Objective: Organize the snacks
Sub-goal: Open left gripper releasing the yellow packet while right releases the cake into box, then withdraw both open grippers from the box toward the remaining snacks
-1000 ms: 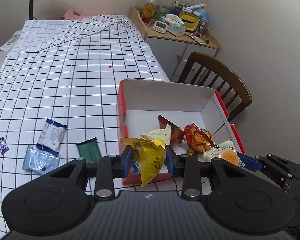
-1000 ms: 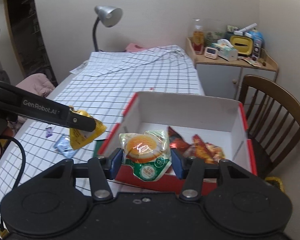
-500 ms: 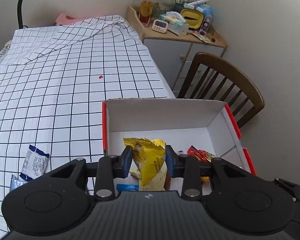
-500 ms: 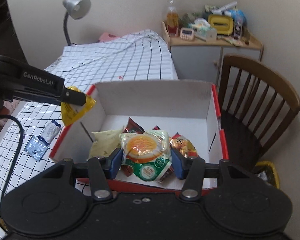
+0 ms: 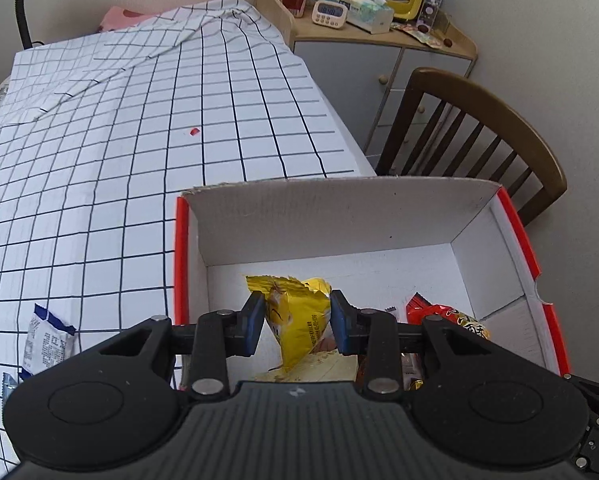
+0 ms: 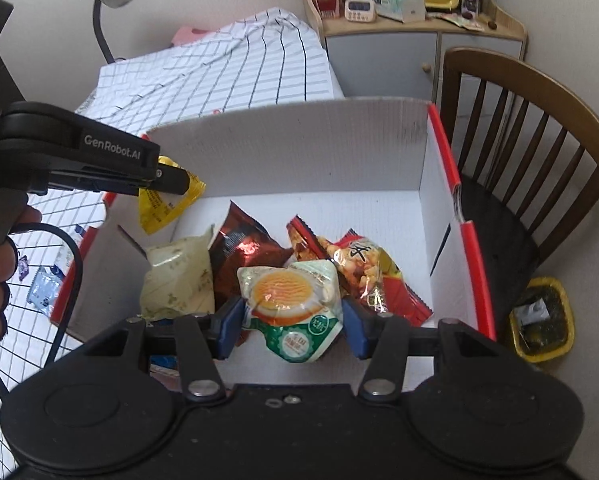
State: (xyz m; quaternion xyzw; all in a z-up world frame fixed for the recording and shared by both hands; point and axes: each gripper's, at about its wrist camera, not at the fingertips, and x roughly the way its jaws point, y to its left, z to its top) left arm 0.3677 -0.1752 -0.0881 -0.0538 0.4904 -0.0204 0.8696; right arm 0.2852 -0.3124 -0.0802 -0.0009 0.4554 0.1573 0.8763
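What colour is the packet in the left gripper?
Yellow packet; clearest in the left wrist view.

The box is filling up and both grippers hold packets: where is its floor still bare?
The box floor is bare along the back wall and in the right rear corner. The near-left and middle are crowded: pale packet, dark red packet, red peanut packet.

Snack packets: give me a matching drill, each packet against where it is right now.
Things:
1. yellow packet
2. green-and-white packet with the orange disc
3. dark red foil packet
4. blue-and-white packet

Places:
A. lying on the box floor
B. on the checked tablecloth outside the box
C. clamped in the right gripper
D. clamped in the left gripper

Pairs: 1-D, 2-C, 3-A, 4-B
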